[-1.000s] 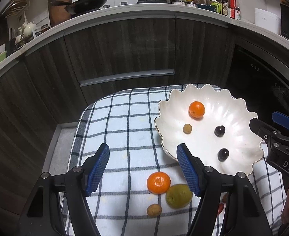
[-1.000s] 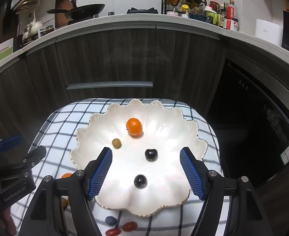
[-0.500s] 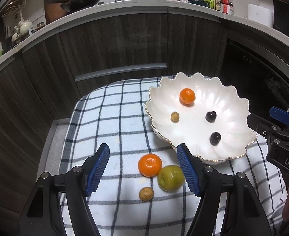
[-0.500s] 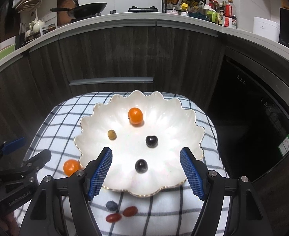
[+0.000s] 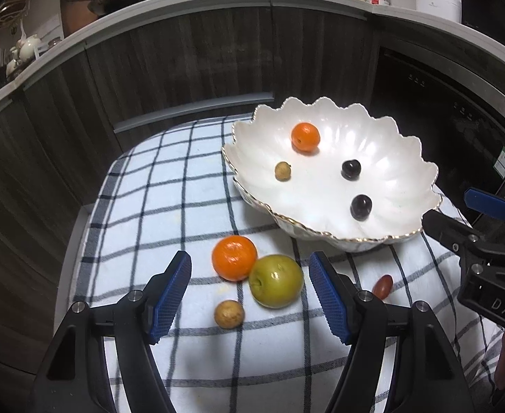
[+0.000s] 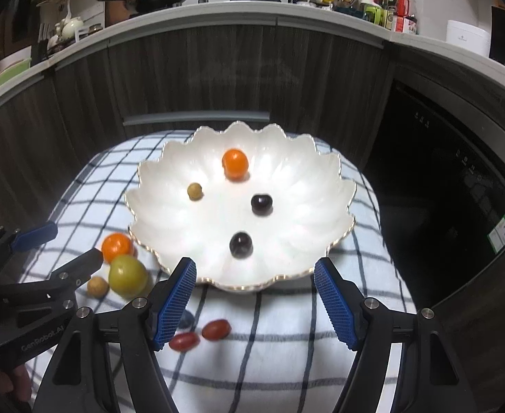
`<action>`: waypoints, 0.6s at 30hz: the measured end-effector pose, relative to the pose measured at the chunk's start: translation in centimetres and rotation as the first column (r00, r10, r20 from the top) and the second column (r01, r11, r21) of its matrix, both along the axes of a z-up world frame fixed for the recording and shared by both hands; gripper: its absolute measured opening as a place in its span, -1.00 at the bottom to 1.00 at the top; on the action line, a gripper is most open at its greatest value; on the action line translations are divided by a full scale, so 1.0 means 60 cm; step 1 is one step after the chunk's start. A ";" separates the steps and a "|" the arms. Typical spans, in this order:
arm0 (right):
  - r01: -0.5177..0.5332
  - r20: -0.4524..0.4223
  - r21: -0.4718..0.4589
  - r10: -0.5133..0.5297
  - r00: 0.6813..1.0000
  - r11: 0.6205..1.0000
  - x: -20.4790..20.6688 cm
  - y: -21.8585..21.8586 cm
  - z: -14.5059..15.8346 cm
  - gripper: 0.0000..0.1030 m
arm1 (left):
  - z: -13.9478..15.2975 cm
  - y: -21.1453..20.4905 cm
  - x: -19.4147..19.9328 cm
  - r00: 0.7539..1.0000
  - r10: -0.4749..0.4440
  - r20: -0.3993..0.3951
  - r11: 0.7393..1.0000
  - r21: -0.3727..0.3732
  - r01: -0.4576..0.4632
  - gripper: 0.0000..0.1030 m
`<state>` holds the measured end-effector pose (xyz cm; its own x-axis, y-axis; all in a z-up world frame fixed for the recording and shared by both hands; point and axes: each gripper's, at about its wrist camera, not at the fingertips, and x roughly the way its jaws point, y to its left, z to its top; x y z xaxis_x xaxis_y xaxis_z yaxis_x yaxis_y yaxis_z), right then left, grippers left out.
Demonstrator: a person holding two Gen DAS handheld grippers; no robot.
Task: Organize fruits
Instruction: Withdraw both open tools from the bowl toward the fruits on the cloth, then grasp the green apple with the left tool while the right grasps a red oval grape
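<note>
Loose fruit lies on the checked cloth (image 5: 169, 186). An orange (image 5: 234, 257) touches a green fruit (image 5: 275, 285), with a small brown fruit (image 5: 229, 314) just beside them. All three sit between and just ahead of the left gripper (image 5: 250, 287), whose fingers stand spread wide and hold nothing. Two red fruits (image 6: 200, 335) and a dark blue one (image 6: 185, 319) lie between the fingers of the right gripper (image 6: 255, 301), also spread and empty. The white scalloped bowl (image 6: 335, 179) stands beyond both sets of fingers. It already holds a small orange (image 6: 235, 164), a tan fruit (image 6: 195, 191) and two dark fruits (image 6: 250, 223).

Judgement: the step in hand is picking the next piece, about half the fruit being placed. The next move calls for lowering the left fingers astride one fruit, without nudging its touching neighbour. Both grippers point forward and downward over the surface.
</note>
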<state>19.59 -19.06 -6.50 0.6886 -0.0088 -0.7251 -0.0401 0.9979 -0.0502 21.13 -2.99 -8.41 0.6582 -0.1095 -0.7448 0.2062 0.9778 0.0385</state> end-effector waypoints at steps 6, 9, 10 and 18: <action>0.001 -0.028 0.011 -0.001 1.000 1.000 -0.005 -0.005 -0.025 0.40 | -0.023 -0.007 -0.002 1.000 -0.027 -0.008 1.000 -0.008 0.027 0.36; -0.003 -0.046 0.019 0.004 0.999 1.000 -0.007 -0.005 -0.038 0.40 | -0.032 -0.012 -0.001 0.999 -0.039 0.002 0.999 0.001 0.039 0.36; -0.005 -0.050 0.021 0.006 0.999 1.000 -0.008 -0.005 -0.043 0.40 | -0.036 -0.013 0.000 0.999 -0.041 0.003 0.999 0.005 0.041 0.36; -0.023 -0.100 0.033 0.027 0.995 0.999 -0.003 -0.004 -0.081 0.40 | -0.065 -0.015 0.011 0.999 -0.038 -0.016 0.999 0.009 0.038 0.36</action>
